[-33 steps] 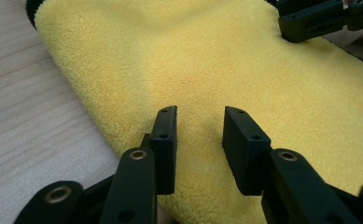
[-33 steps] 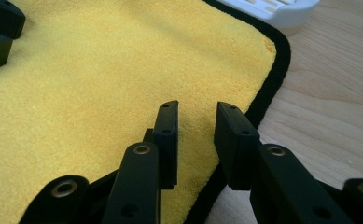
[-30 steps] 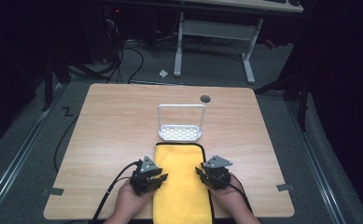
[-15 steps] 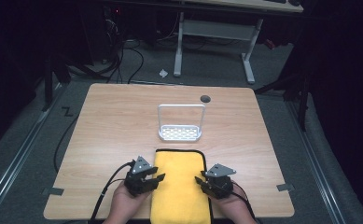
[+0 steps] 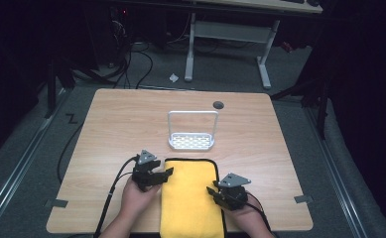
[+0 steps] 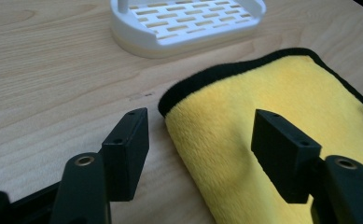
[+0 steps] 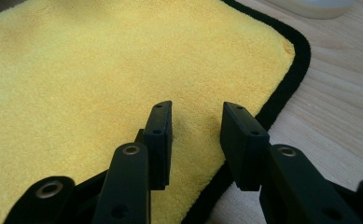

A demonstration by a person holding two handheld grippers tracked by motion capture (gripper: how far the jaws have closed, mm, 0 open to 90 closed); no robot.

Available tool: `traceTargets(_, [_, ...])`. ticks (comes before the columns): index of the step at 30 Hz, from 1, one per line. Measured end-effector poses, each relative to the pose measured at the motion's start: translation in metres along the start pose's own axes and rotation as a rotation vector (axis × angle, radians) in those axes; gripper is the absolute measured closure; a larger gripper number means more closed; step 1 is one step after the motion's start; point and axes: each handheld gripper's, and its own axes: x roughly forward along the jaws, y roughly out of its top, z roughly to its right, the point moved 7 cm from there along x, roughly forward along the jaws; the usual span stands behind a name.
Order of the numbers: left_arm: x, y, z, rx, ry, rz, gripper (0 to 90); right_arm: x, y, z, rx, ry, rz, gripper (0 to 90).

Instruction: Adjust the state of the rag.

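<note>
Towel: yellow microfibre towel [image 5: 189, 196] with black edging lies flat on the wooden table [image 5: 121, 124], lower centre of the high view, running off the bottom edge of the tabletop.
Towel, far end: its upper border lies just below the white soap dish [image 5: 191, 141]; the two are near each other but apart.
Left gripper: left gripper [image 5: 157, 174] sits at the towel's upper left corner, lower left of centre in the high view, held in the person's left hand [image 5: 137, 198].
Left gripper, state: jaws have just been opening and now stand wide apart. In the left gripper view one jaw is over bare wood and the other over the yellow pile, with the towel's black-edged corner [image 6: 170, 100] between them. The pads press on nothing.
Right gripper: right gripper [image 5: 214, 191] sits at the towel's right edge, lower right of centre in the high view, above the person's right hand [image 5: 244, 218].
Right gripper, state: jaws partly open, a clear gap between the pads. In the right gripper view both pads hover over the yellow pile close to the black border [image 7: 282, 93]; no fold of cloth is pinched.
Soap dish: slotted tray with a tall wire loop handle, centre of the table.
Table, other: small dark round mark [image 5: 218, 104] near the upper right of the tabletop.
</note>
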Motion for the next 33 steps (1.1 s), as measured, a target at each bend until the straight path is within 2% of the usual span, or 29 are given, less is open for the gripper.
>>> traceTargets(5, [0.009,0.003,-0.003,-0.038,-0.021,-0.026,39.2,0.0,0.0,0.0,-0.003,0.003,0.001,64.6])
traceTargets(8, [0.013,0.002,-0.001,-0.055,-0.047,-0.047,48.3,0.0,0.0,0.001,-0.004,0.008,0.0,64.6])
traceTargets(11, [0.015,-0.001,0.001,-0.031,-0.021,-0.05,58.5,0.0,0.0,0.001,-0.007,0.009,0.002,64.6])
traceTargets(14, [0.015,-0.004,0.003,-0.008,-0.017,-0.031,71.4,0.0,0.0,0.001,-0.01,0.01,0.002,63.6])
traceTargets(17, [0.015,-0.005,0.004,-0.005,-0.026,-0.023,76.6,-0.001,0.005,0.002,0.001,0.011,0.029,61.1])
traceTargets(19, [0.015,-0.006,0.005,-0.003,-0.033,-0.019,78.1,-0.001,0.011,0.006,0.004,-0.004,0.06,60.5])
traceTargets(20, [0.015,-0.006,0.005,-0.007,-0.039,-0.019,78.2,0.001,0.016,0.011,0.009,-0.031,0.074,59.5])
traceTargets(23, [0.015,-0.006,0.004,-0.026,-0.052,-0.02,77.9,0.009,0.032,0.027,0.057,-0.059,0.084,55.7])
traceTargets(26, [0.014,-0.007,0.003,-0.043,-0.065,-0.018,76.6,0.023,0.042,0.036,0.045,-0.091,0.07,50.7])
traceTargets(28, [0.014,-0.007,0.003,-0.045,-0.072,-0.018,75.5,0.036,0.042,0.04,0.077,-0.064,0.013,50.4])
traceTargets(30, [0.014,-0.007,0.003,-0.047,-0.075,-0.017,75.2,0.044,0.04,0.04,0.083,-0.071,-0.001,48.3])
traceTargets(33, [0.014,-0.007,0.002,-0.049,-0.077,-0.017,75.1,0.045,0.04,0.042,0.085,-0.084,0.005,44.7])
